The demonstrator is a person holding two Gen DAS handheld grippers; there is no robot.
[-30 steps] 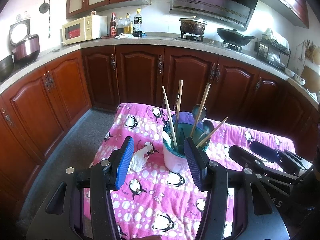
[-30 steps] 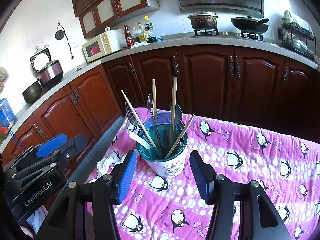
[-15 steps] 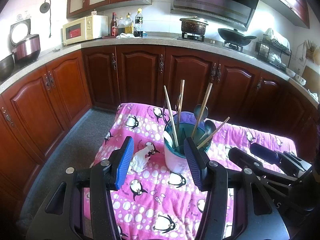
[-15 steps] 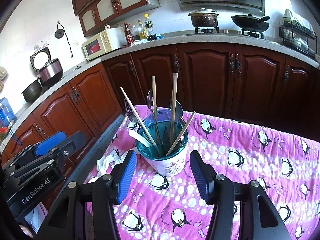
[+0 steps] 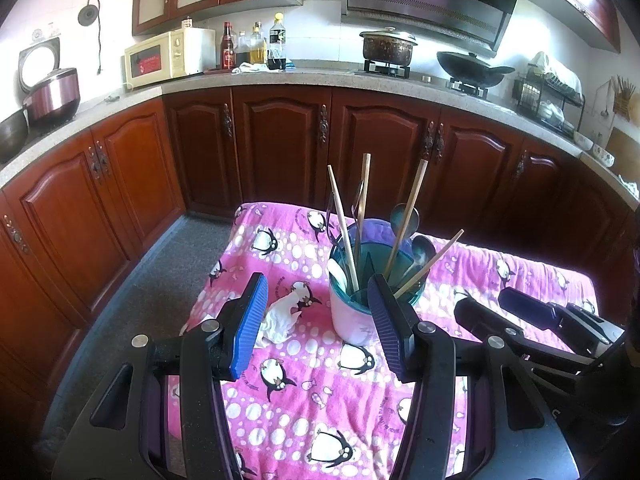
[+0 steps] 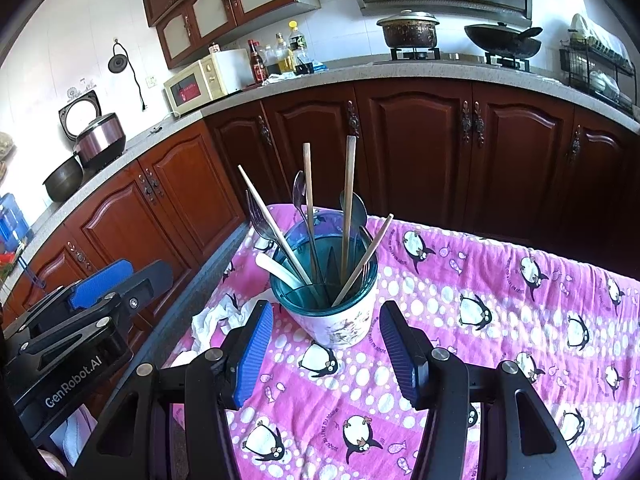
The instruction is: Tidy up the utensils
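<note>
A white utensil holder [image 5: 354,318] [image 6: 344,322] with a teal insert stands on the pink penguin cloth. Several wooden chopsticks [image 6: 347,204], metal spoons [image 5: 403,218], a fork and a white spoon [image 6: 276,270] stick out of it. My left gripper [image 5: 318,314] hovers open just in front of the holder and a little to its left, nothing between its blue pads. My right gripper [image 6: 325,342] is open too, with the holder straight ahead beyond its fingertips and nothing held.
A crumpled white tissue [image 5: 282,316] [image 6: 218,316] lies on the cloth left of the holder. The cloth-covered table [image 6: 500,320] stretches right. Dark wooden cabinets [image 5: 280,144] and a counter with a microwave [image 5: 168,58], bottles, pot and wok stand behind. Grey floor [image 5: 160,280] lies to the left.
Both views have crept slightly nearer the holder, which sits a touch larger in frame. The utensils and both grippers' openings look unchanged.
</note>
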